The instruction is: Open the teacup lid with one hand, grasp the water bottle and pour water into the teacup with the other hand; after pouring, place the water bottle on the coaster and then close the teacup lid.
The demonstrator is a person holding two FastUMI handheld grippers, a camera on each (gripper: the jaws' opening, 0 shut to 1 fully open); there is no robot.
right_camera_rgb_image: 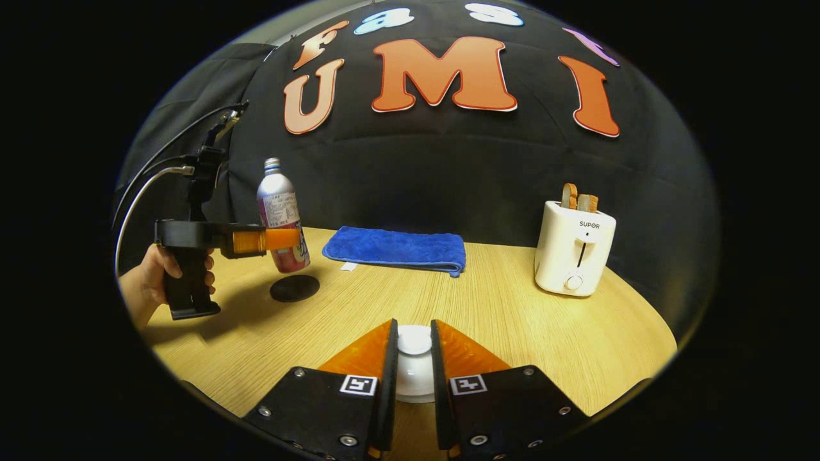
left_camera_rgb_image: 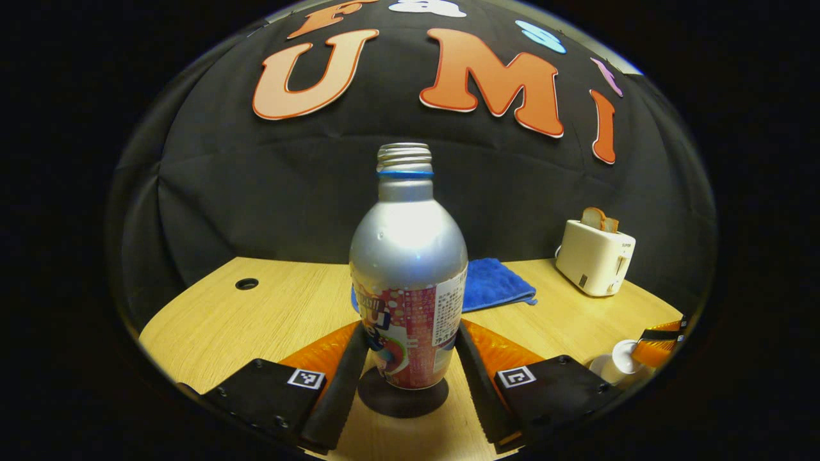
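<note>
The left gripper [left_camera_rgb_image: 410, 358] has its 2 fingers pinching the water bottle [left_camera_rgb_image: 408, 275] low on its sides. In the right gripper view the bottle hangs just above the coaster [right_camera_rgb_image: 295, 288], near the left edge of the tabletop [right_camera_rgb_image: 512, 320], and it leans a little. The bottle is smooth, shiny metal with a round shoulder, a thin neck and no cap, so it could slip or wobble, and water could splash out of the open top if it lands crooked. The coaster is a small, flat, dark circle, so the bottle could come down half off it

The right gripper [right_camera_rgb_image: 414, 358] has its fingers close on both sides of the white, round teacup lid [right_camera_rgb_image: 414, 342] near the front edge. I think they are squeezing it. It looks smooth and hard, so it could slide out and clatter
</note>
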